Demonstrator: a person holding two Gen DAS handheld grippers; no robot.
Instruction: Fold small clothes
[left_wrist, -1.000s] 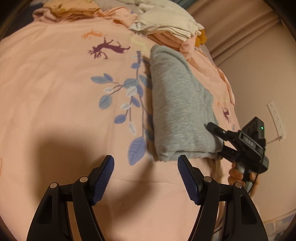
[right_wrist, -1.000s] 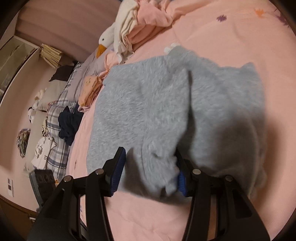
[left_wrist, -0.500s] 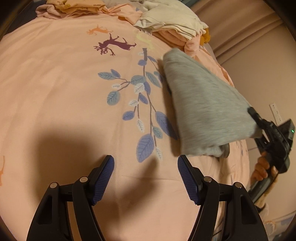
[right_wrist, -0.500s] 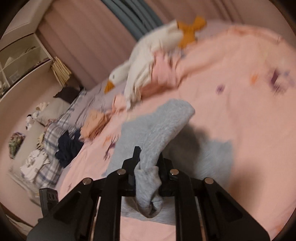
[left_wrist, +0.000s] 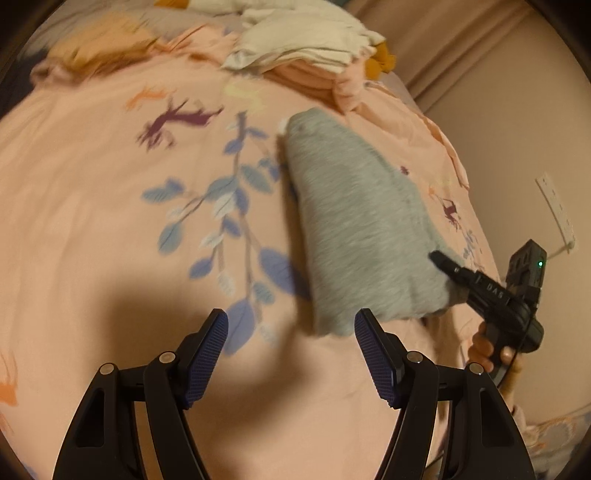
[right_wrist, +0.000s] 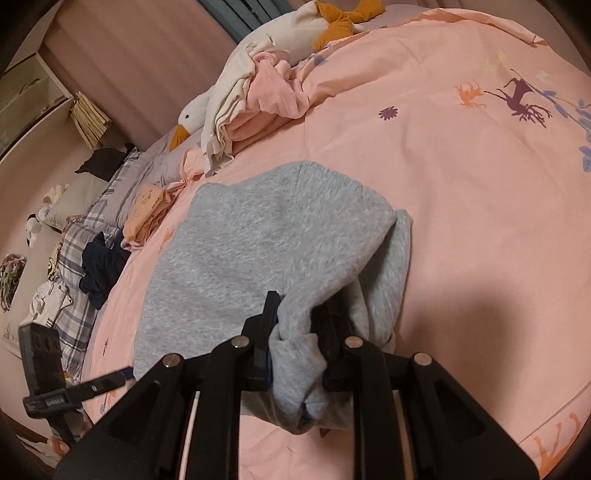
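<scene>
The right hand-held gripper (right_wrist: 295, 332) is clamped on a bunched corner of the grey garment (right_wrist: 258, 251), which lies part-folded on the pink bed cover (right_wrist: 461, 177) toward its right edge, near the wall. The left hand-held gripper (left_wrist: 291, 354) hovers with its jaws wide apart and empty, just short of the garment's near end. The likely trouble is the thick wad in the right grip — pulled across without the left pinning the cloth, the whole piece could slide or the fold land crooked.

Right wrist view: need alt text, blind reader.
The right gripper is shut on a bunched edge of a grey garment lying on a pink bedspread. A goose plush and heaped clothes sit behind.
</scene>
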